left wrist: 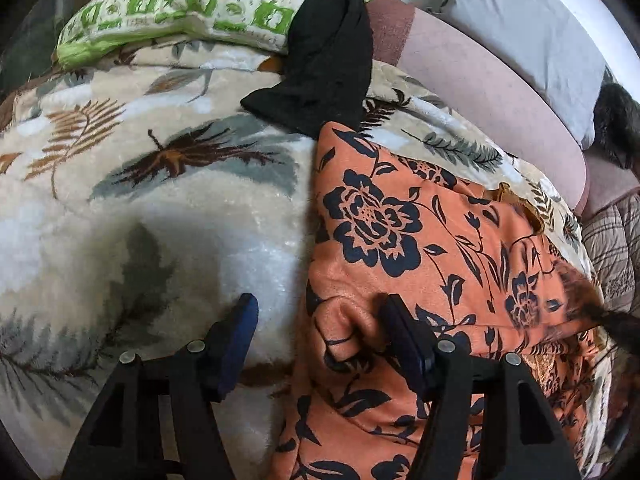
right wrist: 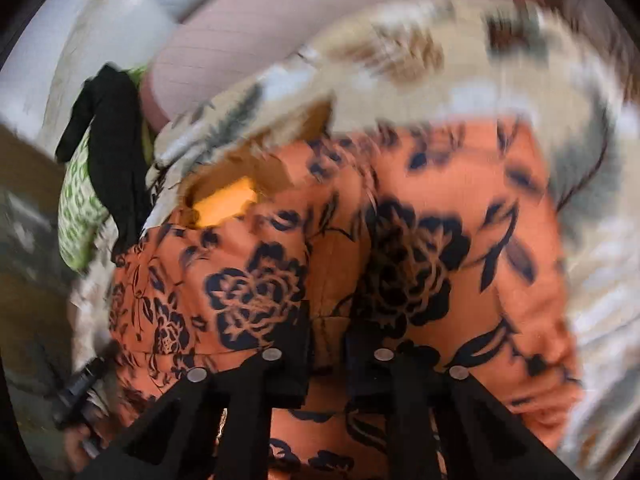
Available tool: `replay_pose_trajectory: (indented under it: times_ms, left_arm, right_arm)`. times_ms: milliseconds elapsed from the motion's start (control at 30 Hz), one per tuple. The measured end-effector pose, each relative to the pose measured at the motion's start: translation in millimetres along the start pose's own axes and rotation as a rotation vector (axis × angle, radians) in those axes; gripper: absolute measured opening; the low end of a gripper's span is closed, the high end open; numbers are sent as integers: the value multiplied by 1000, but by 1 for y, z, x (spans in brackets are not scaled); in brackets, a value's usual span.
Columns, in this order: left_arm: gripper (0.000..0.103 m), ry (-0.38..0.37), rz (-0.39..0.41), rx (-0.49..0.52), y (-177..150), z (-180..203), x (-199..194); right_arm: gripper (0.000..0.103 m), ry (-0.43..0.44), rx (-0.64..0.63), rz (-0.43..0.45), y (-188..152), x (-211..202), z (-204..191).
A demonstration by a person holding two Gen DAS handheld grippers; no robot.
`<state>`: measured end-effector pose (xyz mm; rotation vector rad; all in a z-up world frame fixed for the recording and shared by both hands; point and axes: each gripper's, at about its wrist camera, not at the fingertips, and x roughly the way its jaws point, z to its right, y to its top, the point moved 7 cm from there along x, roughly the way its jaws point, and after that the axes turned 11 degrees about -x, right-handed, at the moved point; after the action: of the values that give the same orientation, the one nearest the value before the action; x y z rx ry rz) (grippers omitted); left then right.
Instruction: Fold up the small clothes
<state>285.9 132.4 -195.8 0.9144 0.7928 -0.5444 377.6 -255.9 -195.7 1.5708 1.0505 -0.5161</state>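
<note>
An orange garment with dark blue flowers (left wrist: 420,248) lies on a cream leaf-print blanket (left wrist: 140,208). My left gripper (left wrist: 320,320) is open low over the garment's left edge. Its right finger (left wrist: 400,328) rests against a raised fold of the cloth, and its left finger (left wrist: 240,328) is over the blanket. The right wrist view is blurred. There the orange garment (right wrist: 420,240) fills the middle, with a yellow-orange lining (right wrist: 224,200) showing at one opening. My right gripper (right wrist: 328,344) is shut on a ridge of the orange cloth.
A black garment (left wrist: 320,60) is draped over a green and white pillow (left wrist: 180,0) at the back. A pink bolster (left wrist: 480,92) and a grey pillow (left wrist: 540,32) lie behind the blanket. A checked quilt (left wrist: 612,240) is at the right edge.
</note>
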Motion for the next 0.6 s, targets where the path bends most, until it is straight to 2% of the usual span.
replay_pose_trajectory:
  times_ms: [67, 100, 133, 167, 200, 267, 300, 333, 400, 500, 533, 567, 600]
  left_arm:
    - [66, -8, 6, -3, 1, 0, 2]
    - [66, -2, 5, -3, 0, -1, 3]
    - [66, 2, 3, -2, 1, 0, 5]
    - [66, 5, -1, 3, 1, 0, 4]
    - [66, 6, -5, 8, 1, 0, 3]
    - [65, 1, -12, 10, 4, 0, 0]
    - [65, -3, -4, 5, 8, 1, -3]
    - [65, -9, 18, 2, 14, 4, -7]
    - [65, -19, 43, 8, 23, 9, -10]
    - [62, -16, 11, 34, 32, 19, 3]
    - [41, -8, -17, 33, 32, 19, 11]
    - [24, 26, -61, 33, 30, 15, 23]
    - [24, 27, -65, 25, 29, 12, 29]
  right_arm:
    - [13, -96, -36, 37, -6, -14, 7]
    - [17, -123, -34, 5, -14, -6, 13]
    - [24, -125, -26, -44, -21, 7, 19]
    - [26, -77, 1, -109, -33, 24, 25]
    - [29, -55, 20, -70, -32, 20, 28]
    - [52, 8, 107, 6, -23, 1, 36]
    - [75, 30, 147, 47, -17, -7, 40]
    - [78, 46, 167, 82, -11, -15, 43]
    - [78, 88, 174, 100, 4, -17, 44]
    - [78, 125, 201, 77, 24, -2, 45]
    - [73, 124, 203, 57, 26, 6, 45]
    - [65, 124, 179, 17, 29, 20, 41]
    - [15, 107, 150, -29, 25, 29, 36]
